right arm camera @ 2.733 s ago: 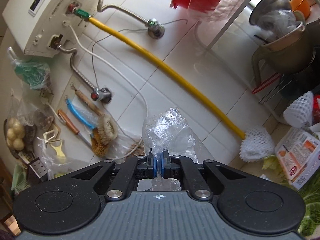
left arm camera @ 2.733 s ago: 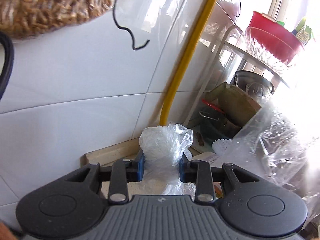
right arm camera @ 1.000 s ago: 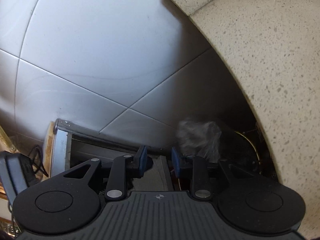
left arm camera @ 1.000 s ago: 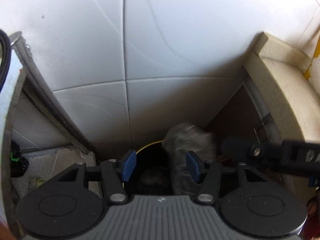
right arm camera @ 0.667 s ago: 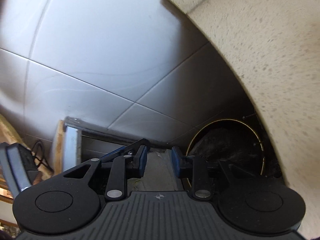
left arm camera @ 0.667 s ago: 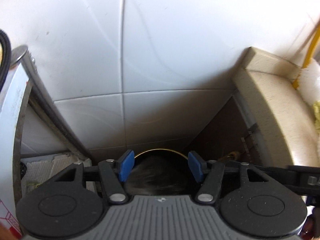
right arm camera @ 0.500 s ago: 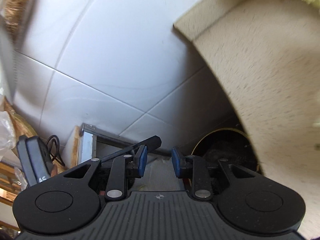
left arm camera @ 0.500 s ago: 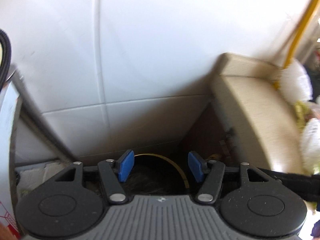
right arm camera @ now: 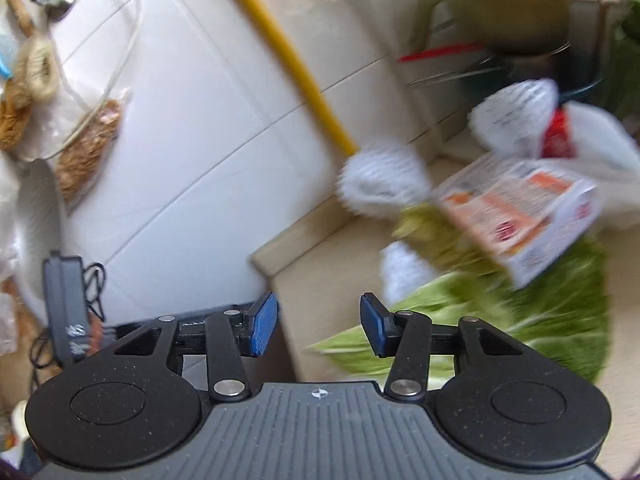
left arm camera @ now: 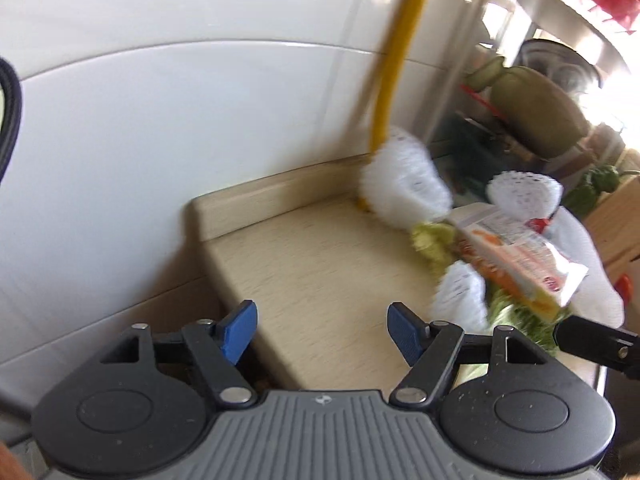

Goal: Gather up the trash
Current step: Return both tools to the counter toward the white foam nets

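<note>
Now the trash is seen gathered at the back corner of the beige countertop [left arm camera: 328, 264]: a white foam fruit net [left arm camera: 404, 188] lies at the foot of a yellow pipe [left arm camera: 392, 52], a second foam net [left arm camera: 524, 192] sits further right, and a third, smaller net [left arm camera: 460, 296] lies nearer the camera. An orange-and-white printed package [left arm camera: 516, 260] is laid tilted over yellowish-green vegetable scraps [left arm camera: 432, 240], between the nets. Large green cabbage leaves [right arm camera: 520, 320] are spread on the counter under and beside the package. The left gripper [left arm camera: 322, 330] is held above the near counter edge with its blue pads spread wide and nothing between them. The right gripper [right arm camera: 318, 322] is likewise spread and empty, and is pointed over the counter edge towards the leaves. Behind the trash, white wall tiles [left arm camera: 180, 120] are seen, and an olive-green pot [right arm camera: 508, 8] stands on a rack to the right. Both views are blurred by motion.
</note>
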Demonstrator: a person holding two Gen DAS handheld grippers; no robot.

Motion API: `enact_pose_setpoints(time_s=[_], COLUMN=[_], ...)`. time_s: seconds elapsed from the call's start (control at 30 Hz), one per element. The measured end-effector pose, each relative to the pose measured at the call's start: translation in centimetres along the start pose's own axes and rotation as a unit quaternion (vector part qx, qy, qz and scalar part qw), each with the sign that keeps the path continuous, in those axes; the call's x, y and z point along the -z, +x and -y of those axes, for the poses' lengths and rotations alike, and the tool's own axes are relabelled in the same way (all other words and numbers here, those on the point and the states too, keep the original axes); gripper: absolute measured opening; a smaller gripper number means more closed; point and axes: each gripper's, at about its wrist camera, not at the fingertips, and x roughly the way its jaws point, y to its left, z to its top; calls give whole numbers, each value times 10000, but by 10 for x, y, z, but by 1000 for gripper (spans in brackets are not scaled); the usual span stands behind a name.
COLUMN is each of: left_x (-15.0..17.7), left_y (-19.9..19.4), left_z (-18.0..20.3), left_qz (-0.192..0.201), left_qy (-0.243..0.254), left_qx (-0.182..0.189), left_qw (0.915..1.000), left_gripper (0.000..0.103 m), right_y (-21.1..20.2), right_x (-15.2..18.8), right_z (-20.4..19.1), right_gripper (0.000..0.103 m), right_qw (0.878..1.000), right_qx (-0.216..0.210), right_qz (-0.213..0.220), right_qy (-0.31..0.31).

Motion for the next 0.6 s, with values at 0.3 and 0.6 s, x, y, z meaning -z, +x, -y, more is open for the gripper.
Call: enact_pose_setpoints(time_s=[0.3,0.6], left_x=[-61,-89], left_y=[38,103], left_z=[45,73], left_qz=[226,262], left_qy=[269,144], left_qx=[675,512], left_qw=[9971,9982], left_gripper=[78,86], right_y=[-28,-26], right_x=[-13,-27], right_z=[35,56], right_gripper=[58,58], right_qw=[9958,9930], right_qx=[771,962], right_qz=[443,562], right_qy=[224,384])
